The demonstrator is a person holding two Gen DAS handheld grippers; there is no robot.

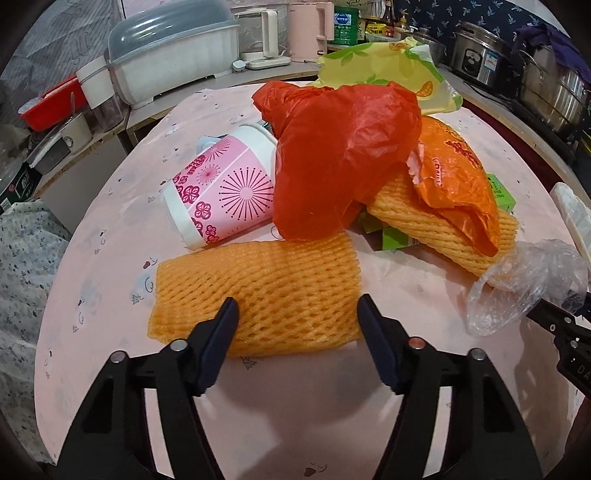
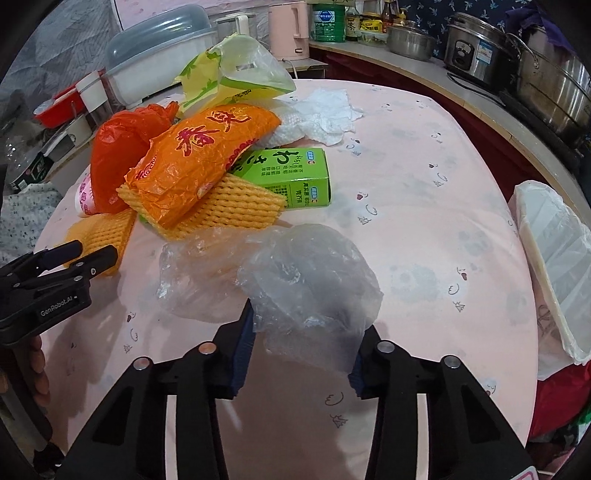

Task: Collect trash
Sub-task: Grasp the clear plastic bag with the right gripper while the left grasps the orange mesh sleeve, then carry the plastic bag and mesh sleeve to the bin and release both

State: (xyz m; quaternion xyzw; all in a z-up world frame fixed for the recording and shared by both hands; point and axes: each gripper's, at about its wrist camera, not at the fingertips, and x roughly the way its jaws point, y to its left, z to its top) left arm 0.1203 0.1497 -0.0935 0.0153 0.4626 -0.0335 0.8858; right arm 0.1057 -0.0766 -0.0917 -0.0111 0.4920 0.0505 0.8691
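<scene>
A trash pile lies on the round pink table (image 1: 295,406). My left gripper (image 1: 297,314) is open, its fingers straddling the near end of an orange foam net sleeve (image 1: 258,291). Behind it are a pink paper cup (image 1: 218,192) on its side, a red plastic bag (image 1: 340,155), an orange bag (image 1: 458,177) on a second foam net (image 1: 424,218) and a yellow-green wrapper (image 1: 388,70). My right gripper (image 2: 308,321) is open around a crumpled clear plastic bag (image 2: 306,284), also in the left wrist view (image 1: 528,280). A green drink carton (image 2: 295,177) and white tissue (image 2: 325,114) lie beyond.
A white-lined bin (image 2: 554,258) stands at the table's right edge. Behind the table a counter holds a dish rack with lid (image 1: 173,62), a pink kettle (image 1: 310,29), steel pots (image 1: 554,85) and a red box (image 1: 51,103). The left gripper's body (image 2: 44,280) shows in the right wrist view.
</scene>
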